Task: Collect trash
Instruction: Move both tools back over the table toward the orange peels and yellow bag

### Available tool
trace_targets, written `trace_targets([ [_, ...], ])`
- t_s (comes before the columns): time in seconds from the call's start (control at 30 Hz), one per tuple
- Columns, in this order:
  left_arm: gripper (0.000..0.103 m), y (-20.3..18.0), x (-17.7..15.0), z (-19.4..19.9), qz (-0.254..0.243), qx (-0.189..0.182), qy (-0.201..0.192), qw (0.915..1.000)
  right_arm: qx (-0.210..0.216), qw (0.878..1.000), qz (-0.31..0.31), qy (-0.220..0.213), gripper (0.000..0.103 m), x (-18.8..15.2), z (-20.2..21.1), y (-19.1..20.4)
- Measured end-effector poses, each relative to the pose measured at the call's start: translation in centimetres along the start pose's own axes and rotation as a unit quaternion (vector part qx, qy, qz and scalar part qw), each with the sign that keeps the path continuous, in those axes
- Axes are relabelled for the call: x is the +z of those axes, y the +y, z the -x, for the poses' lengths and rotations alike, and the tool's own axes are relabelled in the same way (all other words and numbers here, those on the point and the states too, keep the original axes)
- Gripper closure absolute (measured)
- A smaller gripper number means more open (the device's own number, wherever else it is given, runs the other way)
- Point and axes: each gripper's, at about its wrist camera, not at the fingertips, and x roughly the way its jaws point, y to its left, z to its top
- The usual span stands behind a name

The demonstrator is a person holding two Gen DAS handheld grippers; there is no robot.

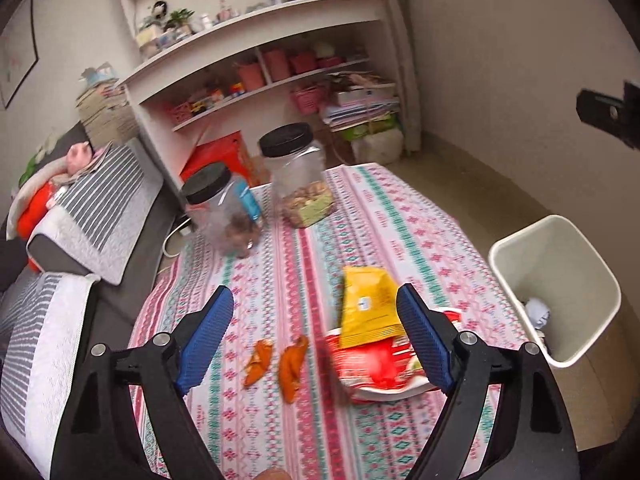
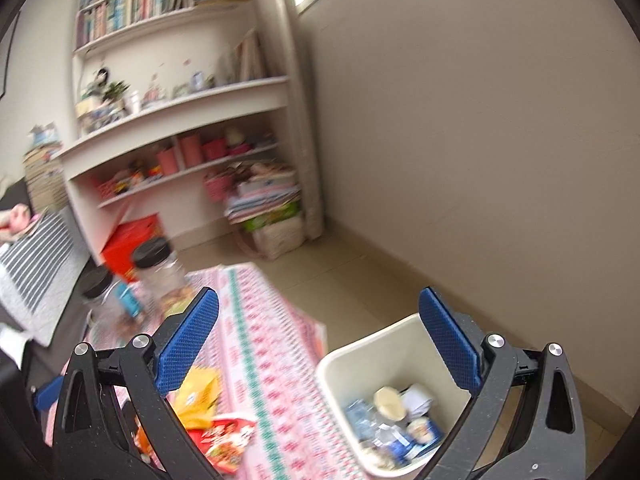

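Observation:
On the patterned tablecloth (image 1: 280, 264) lie a yellow snack packet (image 1: 368, 308) on top of a red wrapper (image 1: 376, 364), and two orange peel pieces (image 1: 276, 364) to their left. My left gripper (image 1: 316, 340) is open above them, empty. A cream trash bin (image 1: 560, 280) stands on the floor right of the table. In the right wrist view, my right gripper (image 2: 320, 340) is open and empty above the bin (image 2: 344, 364), which holds several pieces of trash (image 2: 392, 424). The yellow packet (image 2: 198, 394) and red wrapper (image 2: 224, 440) show at lower left.
Two clear jars with black lids (image 1: 296, 172) (image 1: 220, 208) stand at the table's far side. A white shelf unit (image 1: 260, 60) and a red box (image 1: 224, 160) are behind. A grey striped sofa (image 1: 92, 208) lies left. The right gripper's body (image 1: 608, 114) shows at the right edge.

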Motion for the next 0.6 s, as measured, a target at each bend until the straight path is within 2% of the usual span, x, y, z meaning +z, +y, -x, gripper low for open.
trace_targets([
  [0.3,0.021,4.8,-1.3,-2.4,0.044,0.014,0.038,0.9982,0.035,0.996,0.063,0.047,0.007,-2.3,-1.5,5.8],
  [0.6,0.021,7.4,-2.0,-4.8,0.073,0.014,0.072,0.9946,0.028,0.990,0.108,0.081,0.007,-4.2,-3.0,8.9],
])
